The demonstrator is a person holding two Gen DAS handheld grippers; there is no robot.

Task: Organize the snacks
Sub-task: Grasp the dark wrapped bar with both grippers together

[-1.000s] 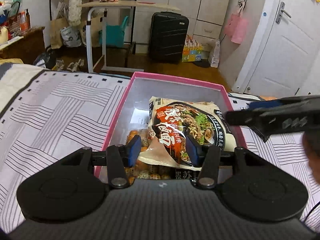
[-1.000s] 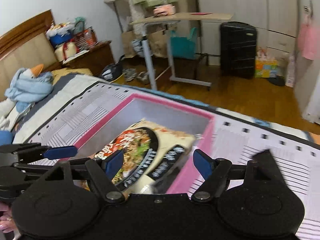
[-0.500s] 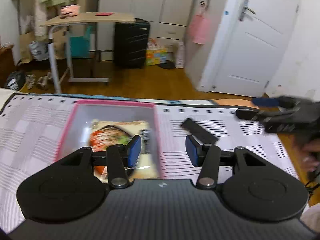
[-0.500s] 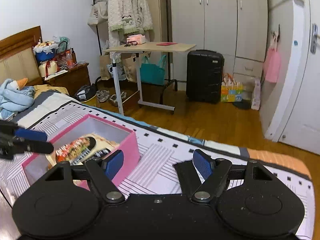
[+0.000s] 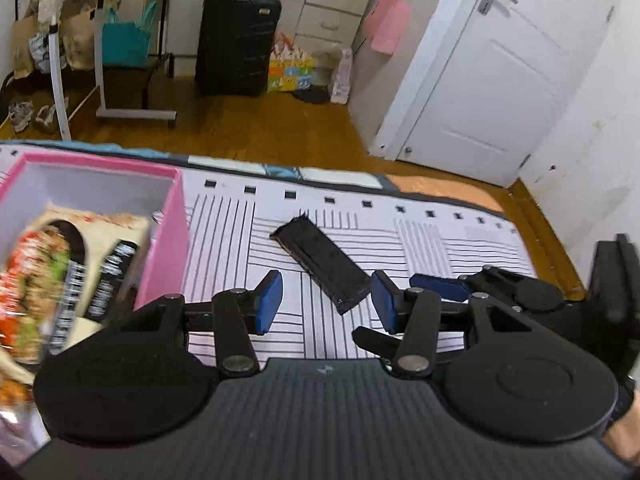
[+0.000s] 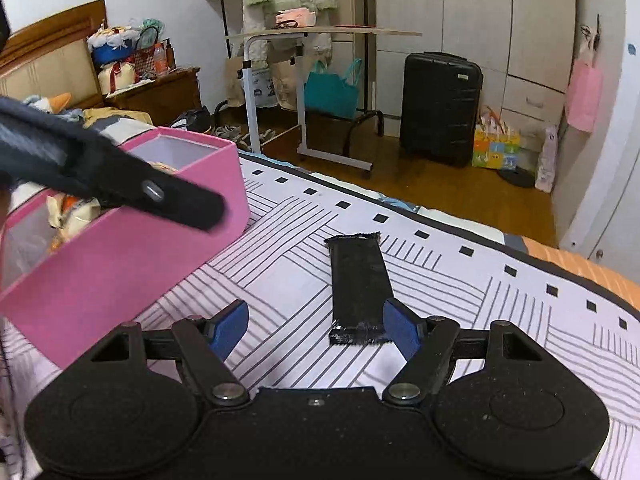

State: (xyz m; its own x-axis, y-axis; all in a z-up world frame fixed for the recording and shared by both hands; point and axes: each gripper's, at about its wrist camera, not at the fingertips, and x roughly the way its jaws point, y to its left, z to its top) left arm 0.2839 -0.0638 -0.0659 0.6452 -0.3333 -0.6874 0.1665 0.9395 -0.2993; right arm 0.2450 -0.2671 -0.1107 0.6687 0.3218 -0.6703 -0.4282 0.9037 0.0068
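The left tongs [image 5: 326,300] are spread apart with nothing between the blue pads [image 5: 269,300], poised above the striped bed cover [image 5: 420,240]. Just ahead of them a flat black snack bar [image 5: 322,264] lies slantwise on the cover, its near end between the two pads in this view. The right tongs [image 6: 316,330] are also released and empty; the near end of the same black bar [image 6: 360,284] sits just beside their right pad [image 6: 400,330], lying lengthwise away from them. From the left wrist view the right tongs [image 5: 440,282] show at the right edge, close by the bar.

To the left of the bar stands an open pink box [image 5: 168,248] on the bed, apart from it. Inside lies a noodle packet [image 5: 60,276] with a printed picture of food, over other snacks that are blurred.
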